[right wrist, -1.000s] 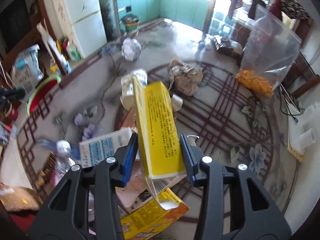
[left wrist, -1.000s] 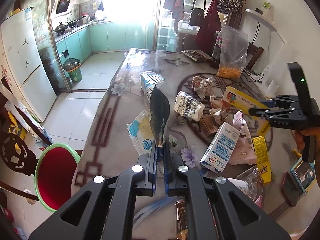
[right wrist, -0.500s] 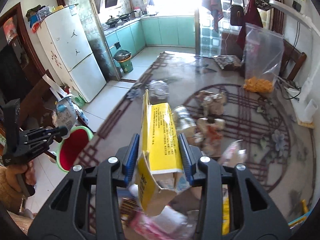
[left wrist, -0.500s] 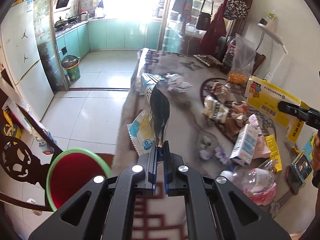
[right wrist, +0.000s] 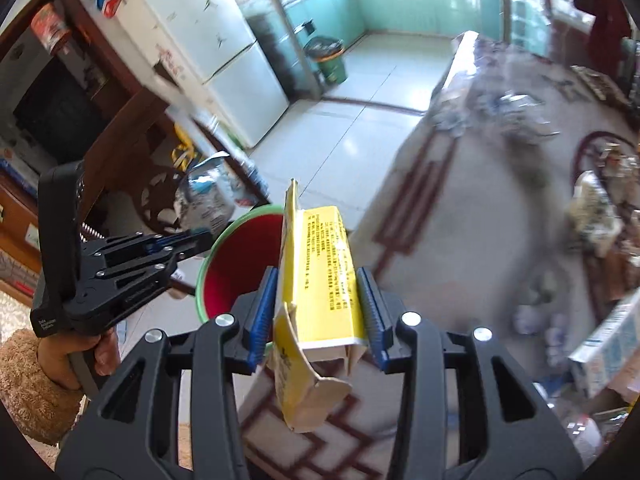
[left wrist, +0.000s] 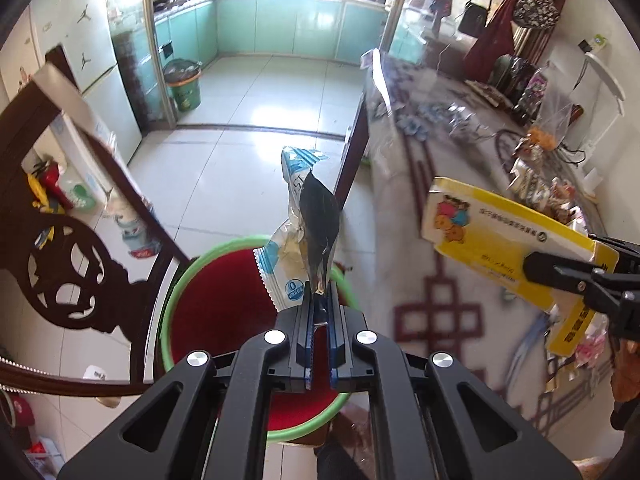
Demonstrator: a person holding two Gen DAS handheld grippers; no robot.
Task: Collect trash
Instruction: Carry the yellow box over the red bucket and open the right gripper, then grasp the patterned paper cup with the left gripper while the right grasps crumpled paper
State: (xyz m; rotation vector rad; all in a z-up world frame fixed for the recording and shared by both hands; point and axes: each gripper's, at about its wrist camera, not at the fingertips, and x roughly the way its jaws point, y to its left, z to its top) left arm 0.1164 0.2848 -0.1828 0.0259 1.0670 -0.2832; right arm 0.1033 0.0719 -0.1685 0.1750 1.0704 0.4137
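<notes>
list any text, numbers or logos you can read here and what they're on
"0" in a blue circle: white and blue wrapper in the left hand-held gripper.
Jumping-figure logos: white fridge doors.
Chinese print on the yellow box: too small and blurred to read.
Table litter: blurred, unreadable.

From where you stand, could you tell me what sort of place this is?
Probably a home dining area opening onto a kitchen: white two-door fridge, teal kitchen cabinets, patterned cloth-covered table.
</notes>
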